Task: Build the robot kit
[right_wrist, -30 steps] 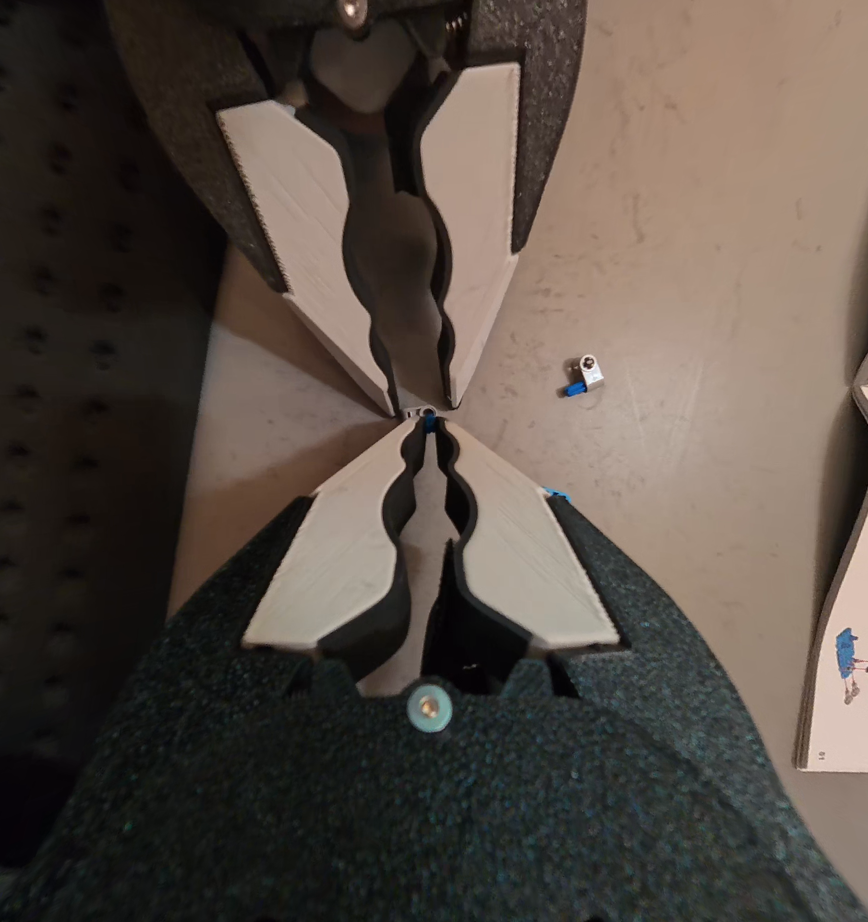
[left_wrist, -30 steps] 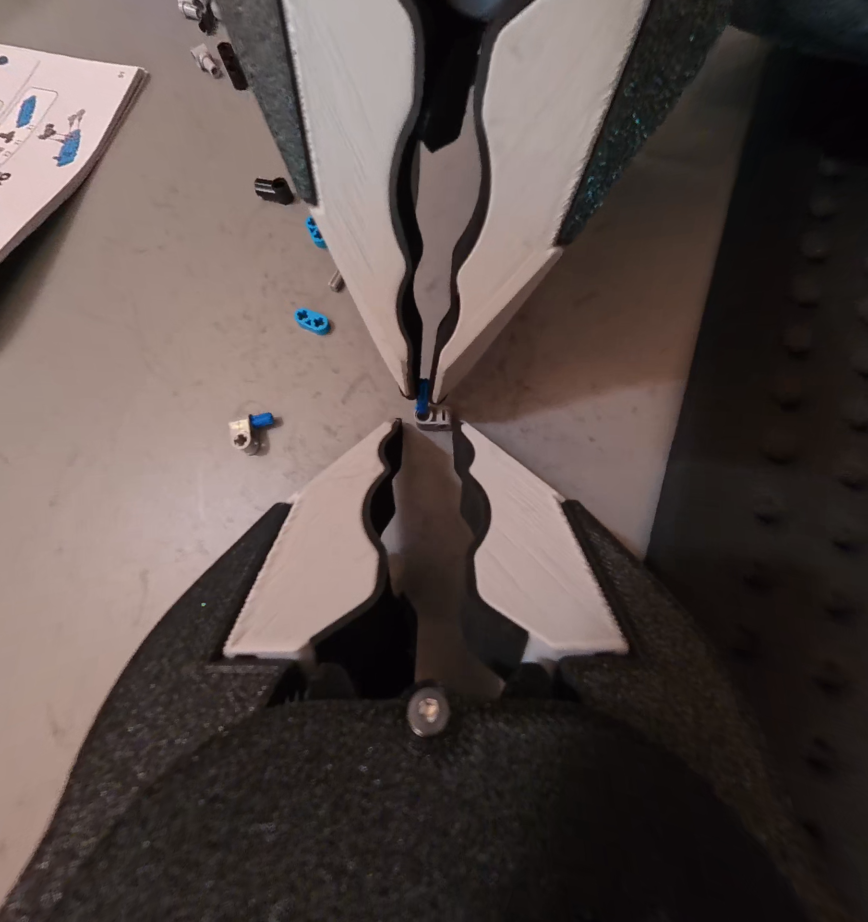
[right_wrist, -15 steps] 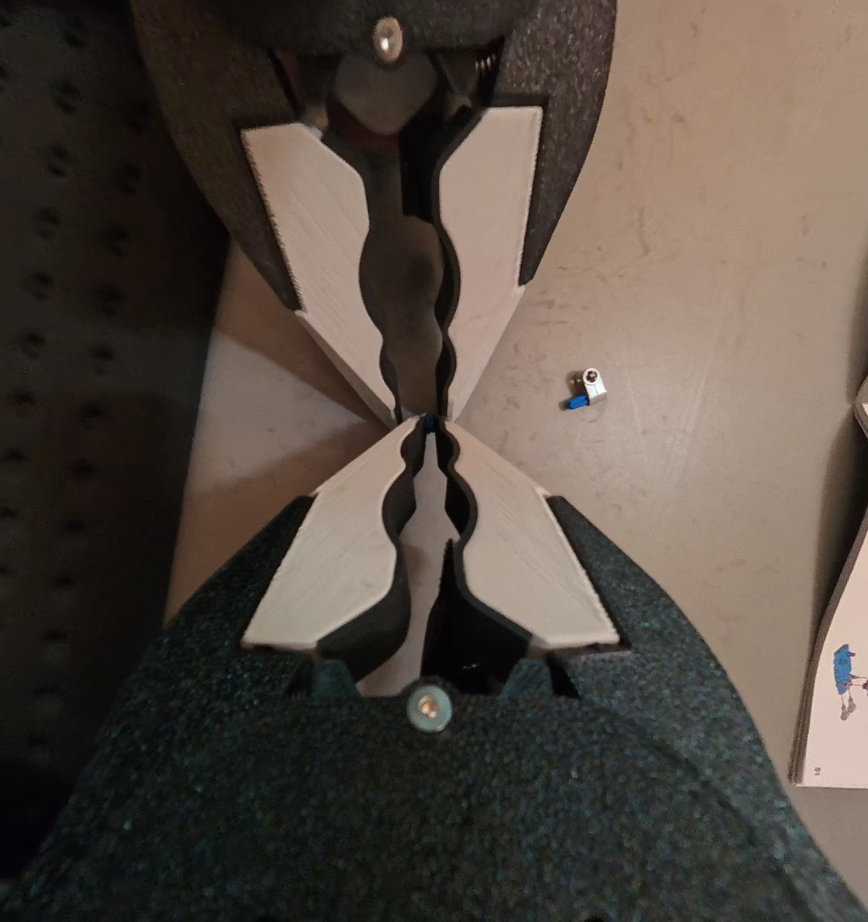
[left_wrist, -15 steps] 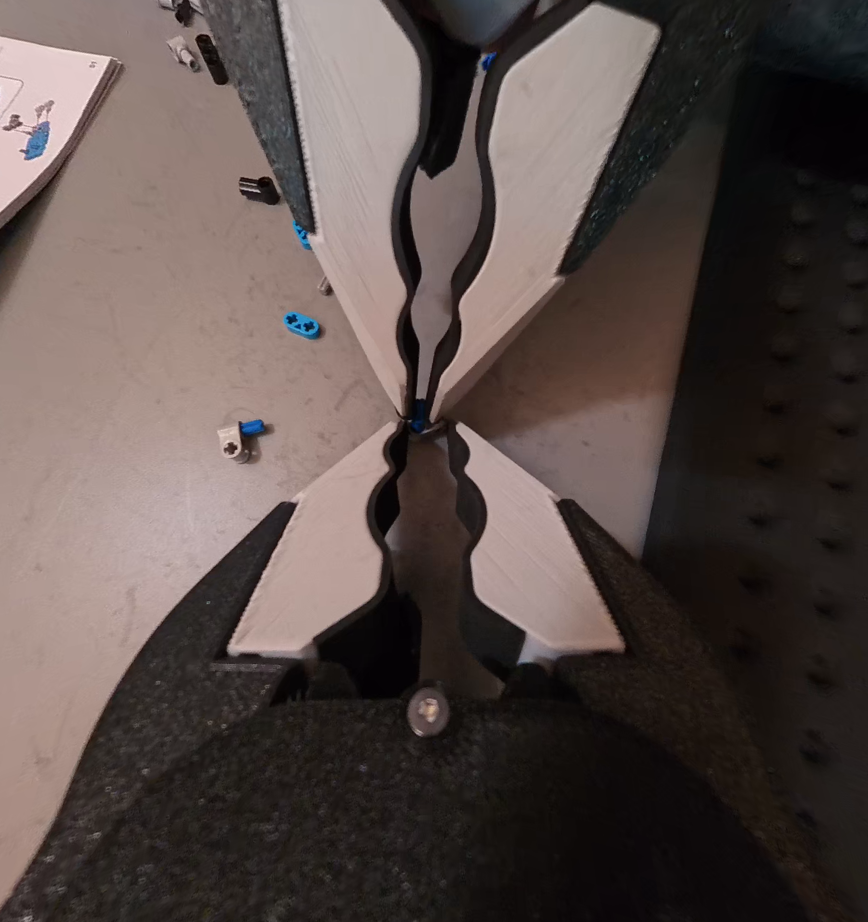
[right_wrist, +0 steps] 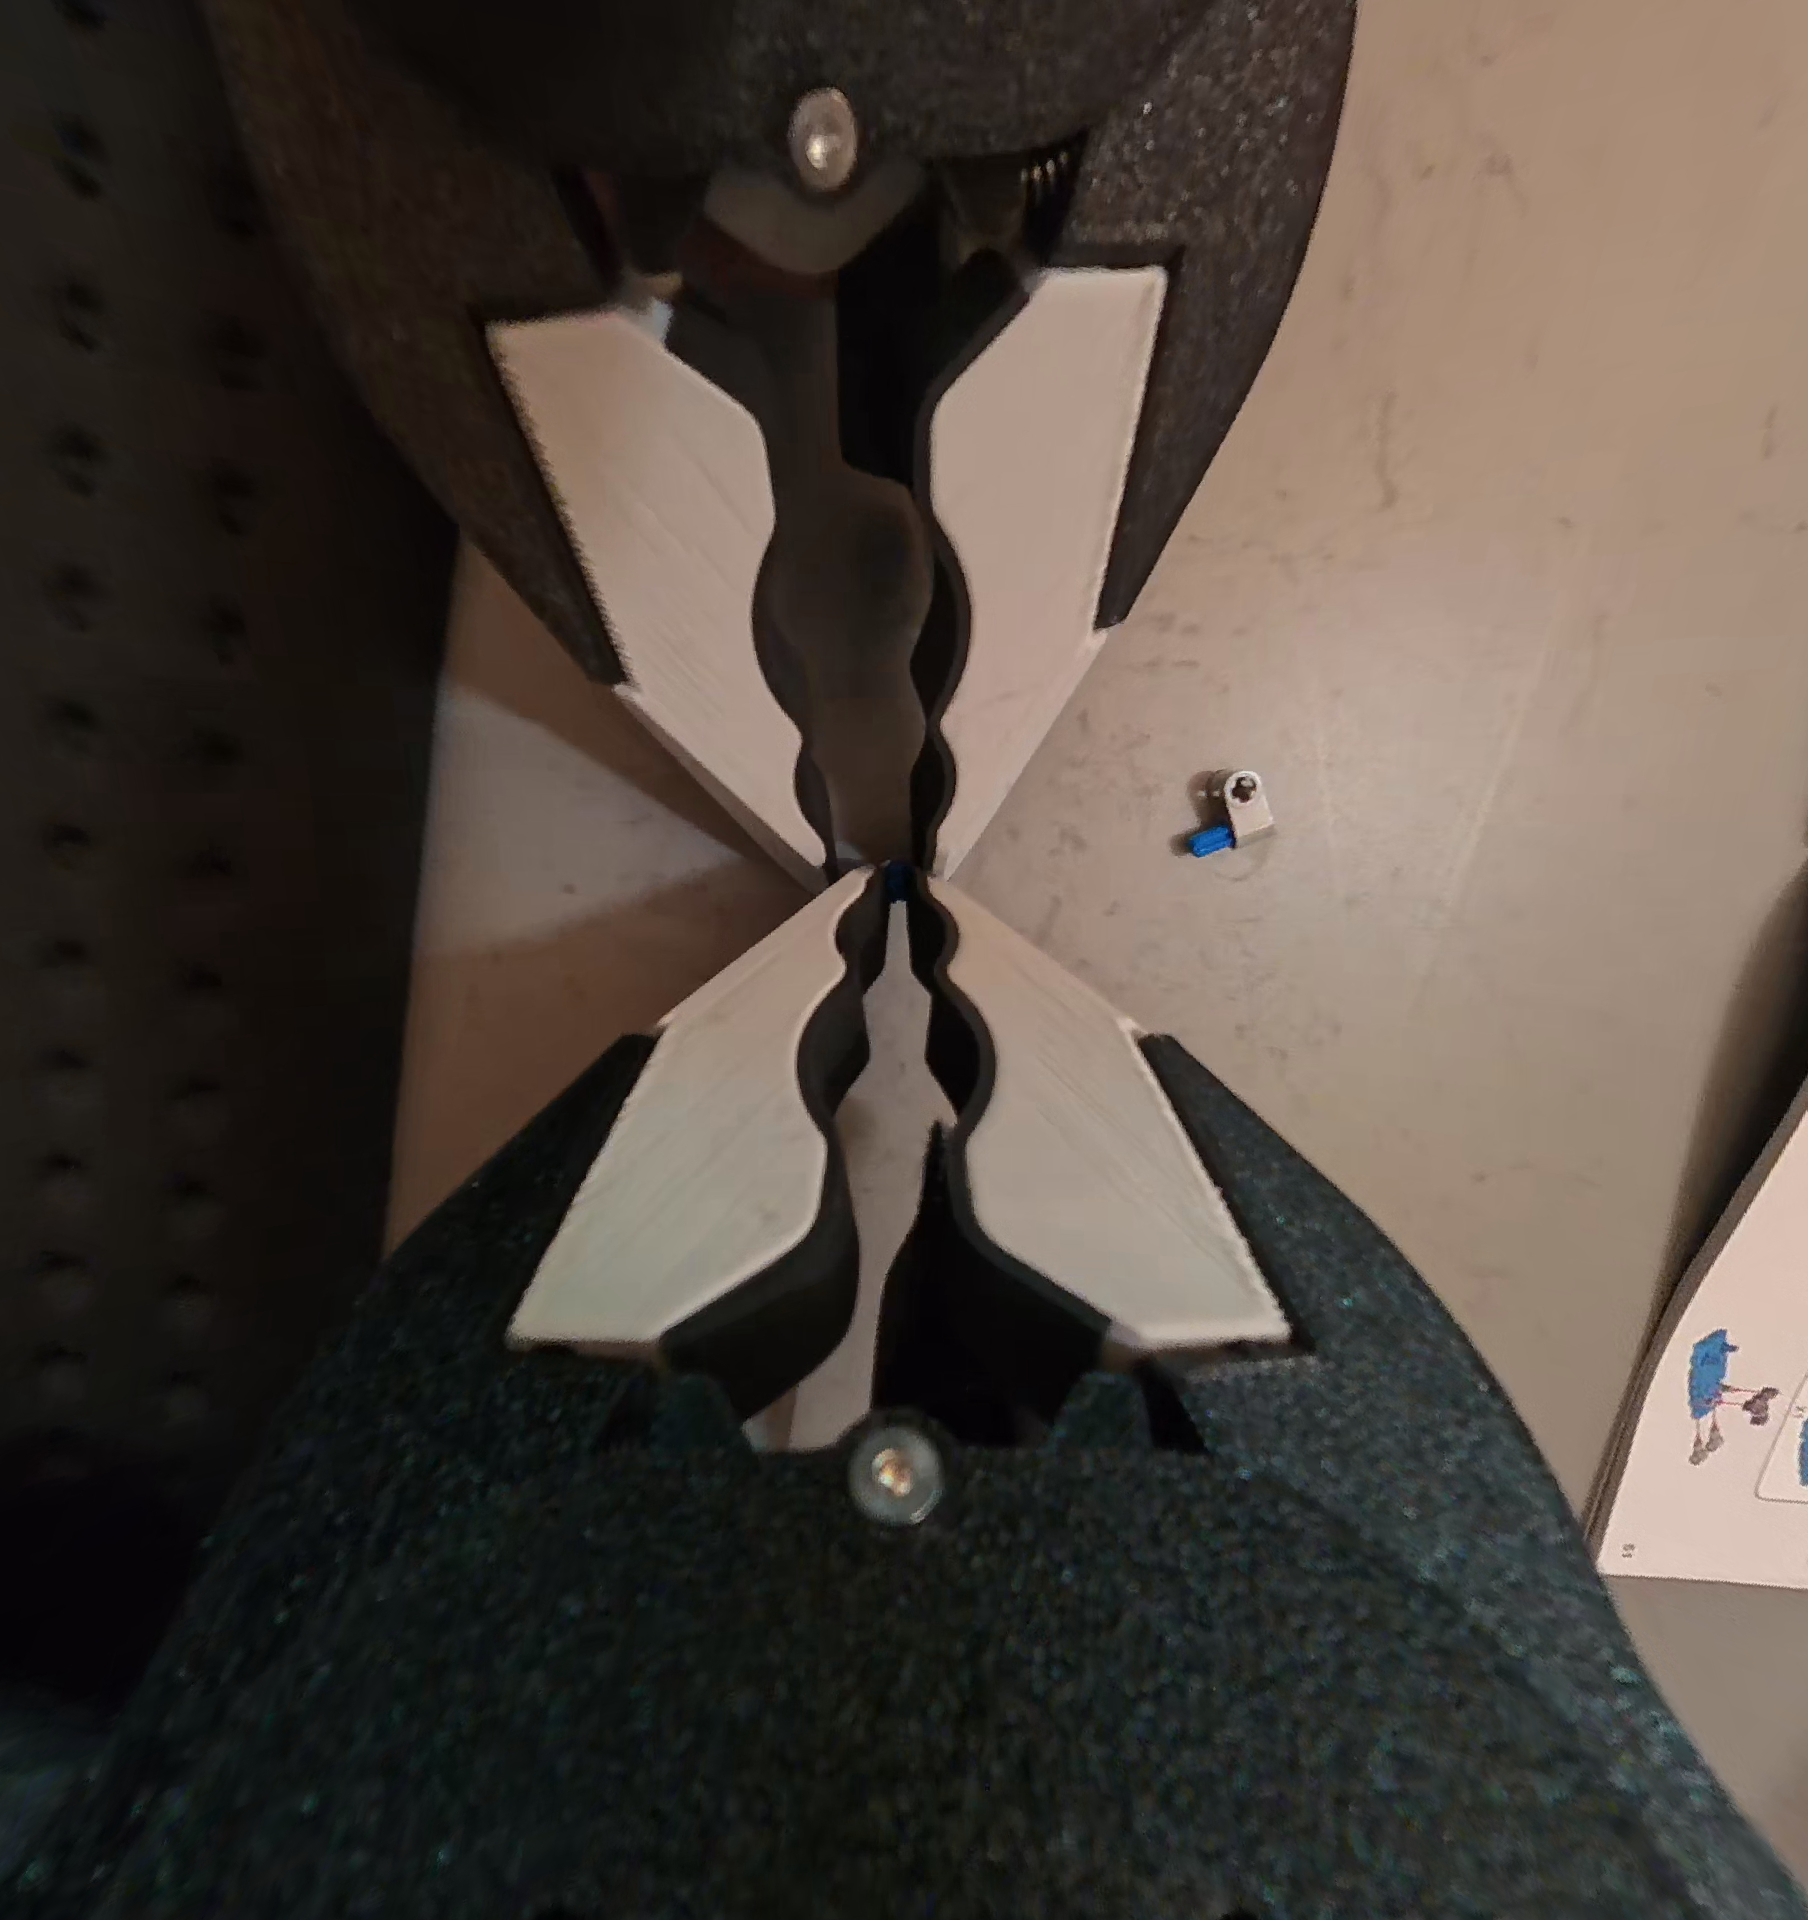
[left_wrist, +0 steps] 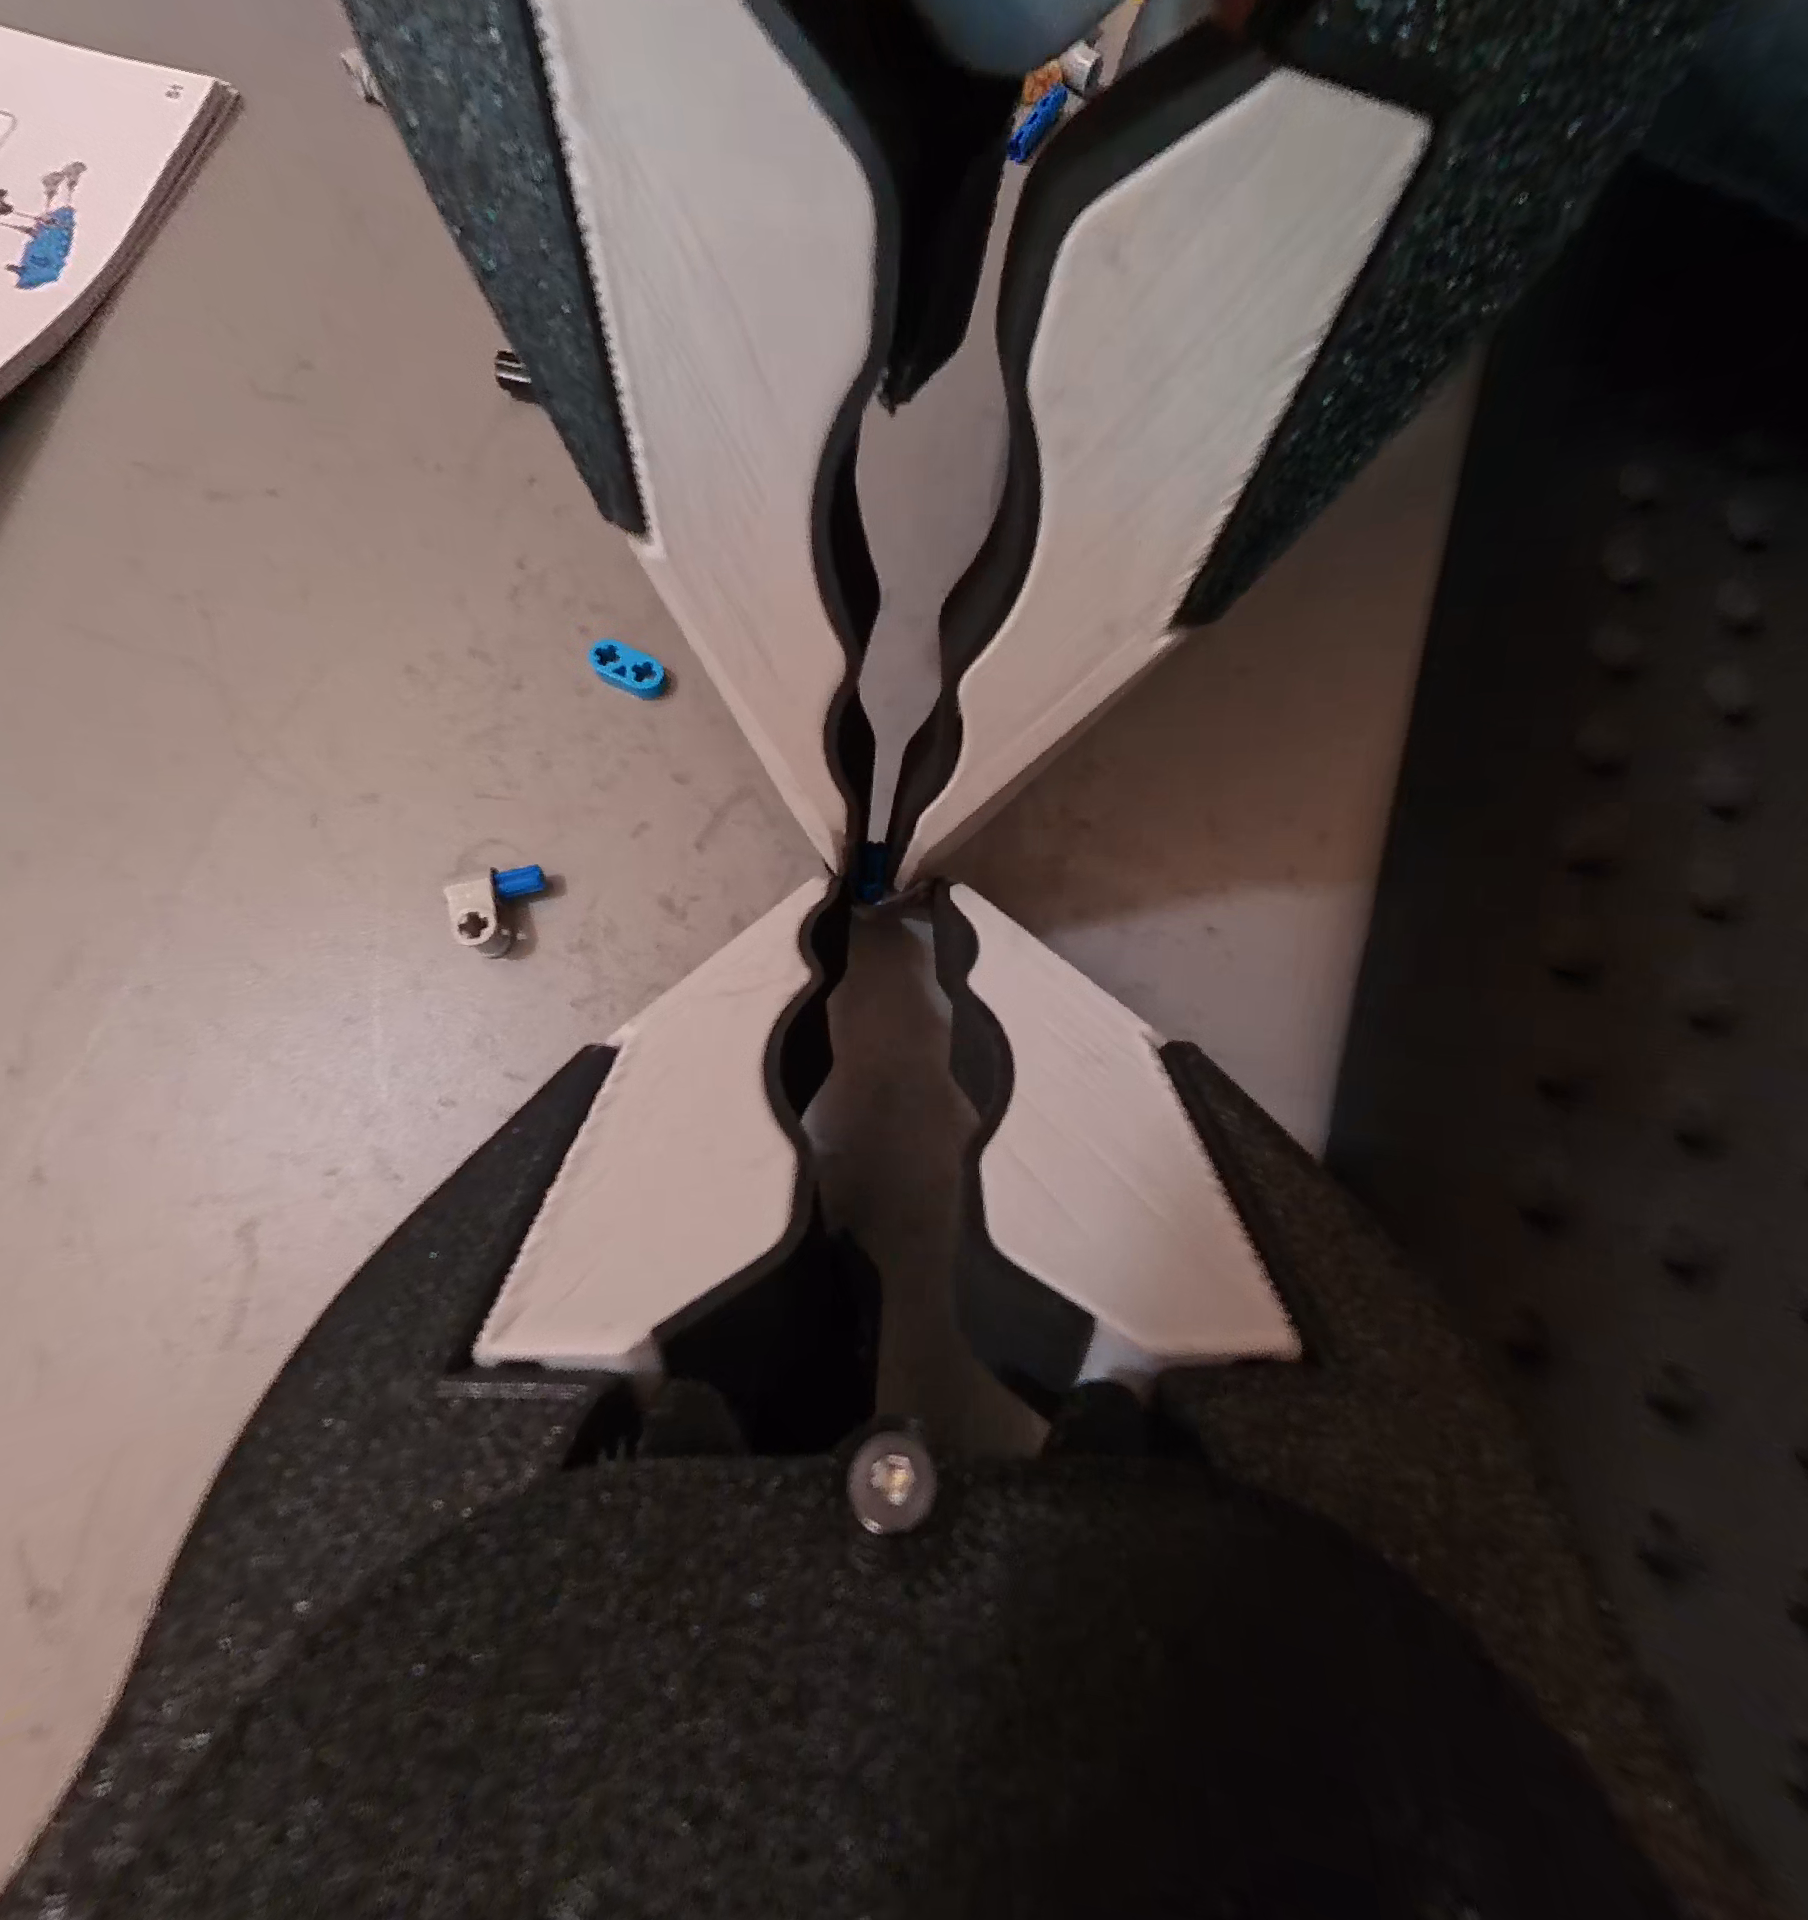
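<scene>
Noting blue pin (left_wrist: 872,871) nipped betw. tips of R tongs (right_wrist: 887,896), jaws nearly together, narrow. Seeing pin's free end meeting small grey connector (left_wrist: 895,907), itself sitting betw. tips of L tongs (left_wrist: 882,906), jaws narrow on it; contact mostly hidden. Finding both tongs nose to nose, tips touching, over grey table (left_wrist: 204,727). Recording, to left of L tongs, second connector w/ own pin (left_wrist: 489,906) lying loose, apart. Seeing blue two-hole link (left_wrist: 628,667) further fwd, just beside R tongs' finger. Logging printed booklet (left_wrist: 48,208) well off, fwd-left. Noting dark studded mat (left_wrist: 1658,935) running along right of L tongs.
</scene>
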Motion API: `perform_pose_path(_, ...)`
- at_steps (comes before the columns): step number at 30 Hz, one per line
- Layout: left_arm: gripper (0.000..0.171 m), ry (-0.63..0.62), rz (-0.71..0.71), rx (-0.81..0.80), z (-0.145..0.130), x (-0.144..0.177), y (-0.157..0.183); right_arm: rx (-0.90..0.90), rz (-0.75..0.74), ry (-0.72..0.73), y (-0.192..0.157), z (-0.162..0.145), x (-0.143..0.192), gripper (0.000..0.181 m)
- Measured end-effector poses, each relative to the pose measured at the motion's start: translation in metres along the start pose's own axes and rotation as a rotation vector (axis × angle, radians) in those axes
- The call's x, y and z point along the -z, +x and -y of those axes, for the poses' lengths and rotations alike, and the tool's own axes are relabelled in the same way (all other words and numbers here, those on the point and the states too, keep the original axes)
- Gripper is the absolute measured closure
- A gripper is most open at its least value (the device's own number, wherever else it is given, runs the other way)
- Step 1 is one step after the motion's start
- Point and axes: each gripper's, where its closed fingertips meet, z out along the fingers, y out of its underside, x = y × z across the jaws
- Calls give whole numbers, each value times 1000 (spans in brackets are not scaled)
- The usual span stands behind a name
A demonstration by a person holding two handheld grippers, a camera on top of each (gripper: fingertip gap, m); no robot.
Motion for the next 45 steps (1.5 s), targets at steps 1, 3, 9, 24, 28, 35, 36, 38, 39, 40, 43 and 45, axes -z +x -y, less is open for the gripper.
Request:
perform_pose_path(1,156,-2,5,-5,0,0,0,3,-4,0,0,0,0,179)
perform_pose_path(3,156,-1,17,-18,0,0,0,7,-12,3,0,-1,0,178)
perform_pose_path(9,150,99,153,-40,1,31,-9,6,-13,-25,0,0,-1,179)
perform_pose_path(24,156,205,322,-34,-14,94,-10,-69,50,-133,0,3,-1,178)
perform_pose_path(28,156,176,334,-50,-17,90,-10,-50,46,-166,1,8,-1,179)
perform_pose_path(35,157,173,329,-35,-18,90,-11,-11,50,-193,1,8,-1,178)
perform_pose_path(36,157,174,328,-32,-18,90,-11,-19,50,-201,0,7,-1,178)
perform_pose_path(38,157,170,325,-32,-18,89,-11,-12,42,-231,0,8,-1,178)
perform_pose_path(39,157,166,324,-32,-18,89,-11,-25,47,-241,0,8,0,178)
perform_pose_path(40,157,166,325,-34,-19,89,-11,-18,51,-235,0,9,-1,178)
perform_pose_path(43,157,172,325,-34,-18,89,-11,-15,52,-219,2,10,-2,178)
perform_pose_path(45,157,176,323,-28,-17,90,-11,-7,41,-257,1,6,-9,177)
